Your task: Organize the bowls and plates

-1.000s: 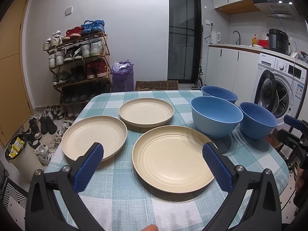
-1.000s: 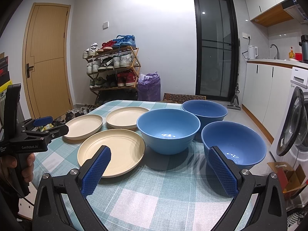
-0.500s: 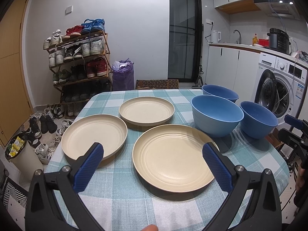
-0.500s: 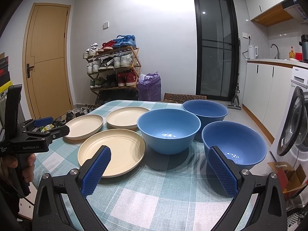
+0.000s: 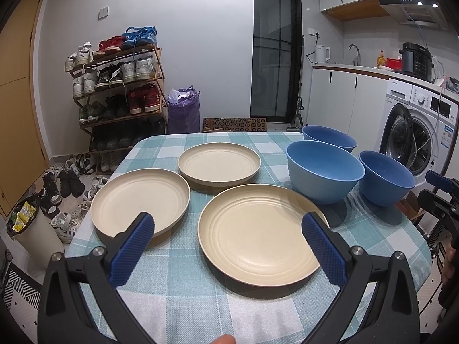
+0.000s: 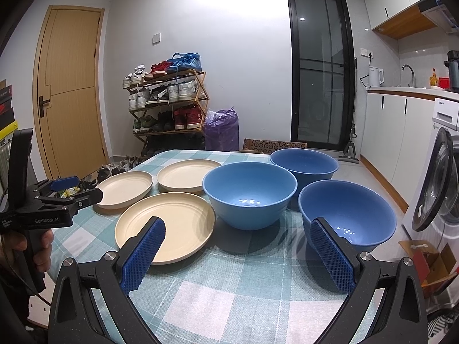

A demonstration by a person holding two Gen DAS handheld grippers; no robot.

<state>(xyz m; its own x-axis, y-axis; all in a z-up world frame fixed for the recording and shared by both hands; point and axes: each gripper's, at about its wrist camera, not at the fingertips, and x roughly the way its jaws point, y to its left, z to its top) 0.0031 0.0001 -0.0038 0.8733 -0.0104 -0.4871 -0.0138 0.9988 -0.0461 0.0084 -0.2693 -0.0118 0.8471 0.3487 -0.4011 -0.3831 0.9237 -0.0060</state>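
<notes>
Three cream plates lie on the checked tablecloth: a large near plate [image 5: 258, 235], a left plate [image 5: 137, 200] and a far plate [image 5: 219, 164]. Three blue bowls stand to their right: a big middle bowl [image 5: 324, 169], a far bowl [image 5: 328, 137] and a right bowl [image 5: 385, 180]. My left gripper [image 5: 228, 229] is open and empty, above the near plate's front. My right gripper [image 6: 241, 235] is open and empty, in front of the middle bowl [image 6: 249, 192] and right bowl [image 6: 347, 212]. The left gripper also shows in the right wrist view [image 6: 71, 190].
The table [image 5: 200, 301] has a rounded edge on the right. A shoe rack [image 5: 120, 86] and purple bag [image 5: 183, 111] stand behind. A washing machine [image 5: 418, 132] stands right of the table. A bin [image 5: 31, 229] and shoes lie on the floor at left.
Both views have barely shifted; the left gripper has edged slightly forward. Plates and bowls have not moved.
</notes>
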